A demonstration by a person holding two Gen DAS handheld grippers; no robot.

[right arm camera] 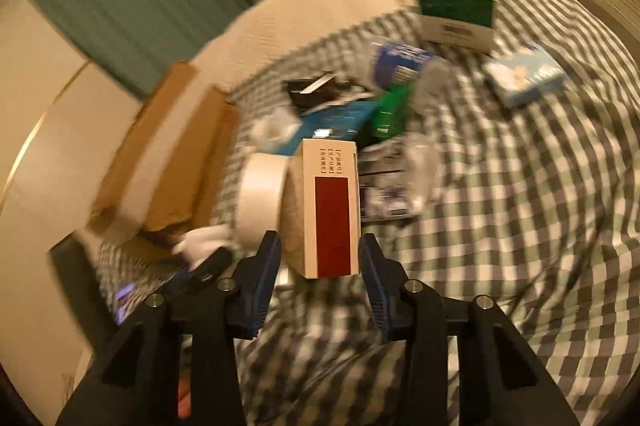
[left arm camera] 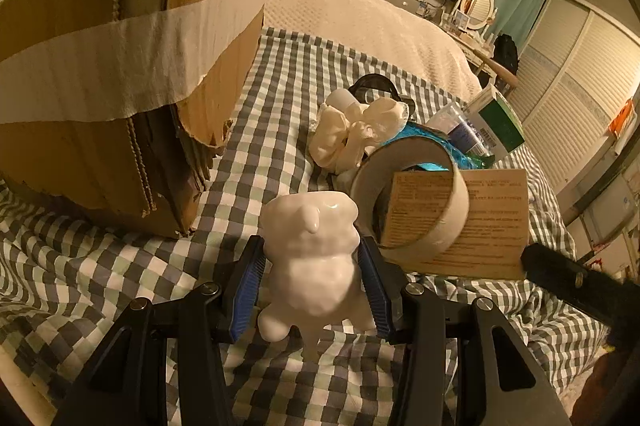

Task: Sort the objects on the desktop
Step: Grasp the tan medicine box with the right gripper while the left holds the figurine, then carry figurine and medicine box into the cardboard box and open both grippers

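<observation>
Glossy white figurine [left arm camera: 312,258] looks slick and breakable, left gripper [left arm camera: 312,282] pinching its waist; right gripper [right arm camera: 318,262] clamps light carton [right arm camera: 324,210] sideways.

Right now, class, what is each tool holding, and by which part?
The left tool grips a white glossy figurine across its middle. The right tool grips a beige box with a dark red panel by its near end, across the long sides.

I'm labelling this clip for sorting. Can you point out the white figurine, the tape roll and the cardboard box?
white figurine [left arm camera: 314,258], left wrist view, on its belly between the fingers.
tape roll [left arm camera: 448,226], left wrist view, on its outer band.
cardboard box [left arm camera: 80,154], left wrist view, on its brown front wall.
</observation>
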